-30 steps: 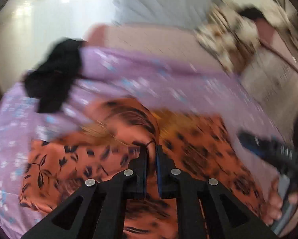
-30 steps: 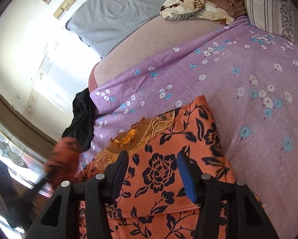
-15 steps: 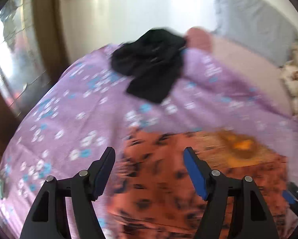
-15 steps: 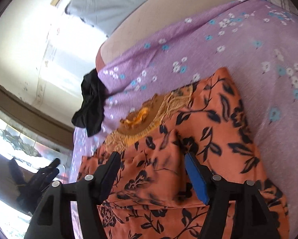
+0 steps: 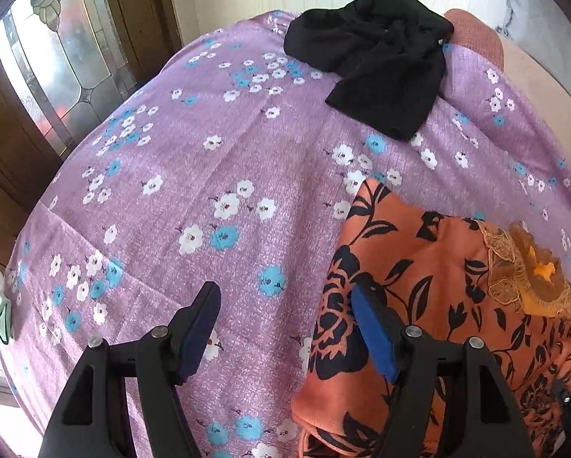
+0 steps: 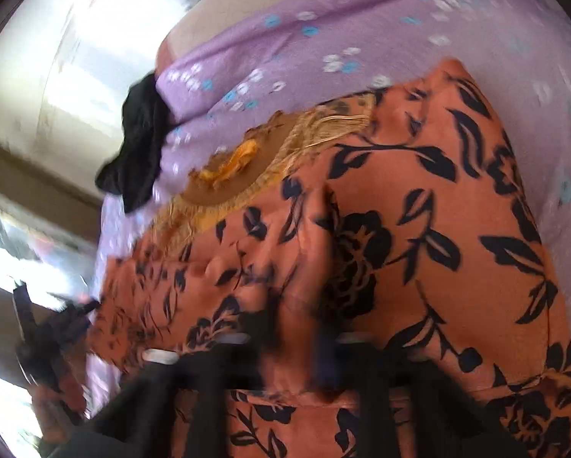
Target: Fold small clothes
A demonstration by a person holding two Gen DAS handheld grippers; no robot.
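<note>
R gripper (image 6: 285,347) has just closed, pinching a ridge of the orange floral garment (image 5: 438,286) lying on the purple bedsheet (image 5: 209,191), while my L gripper (image 5: 285,328), let go and now spread empty, sits at its left edge, so next fold looks underway.

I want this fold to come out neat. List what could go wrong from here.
1. The right gripper has just closed on a raised ridge of the orange floral garment; pulling may bunch the layers.
2. The left gripper is open over the garment's edge and the purple sheet; closing may pinch the sheet too.
3. The black garment lies near the bed edge and might slip off.
</note>
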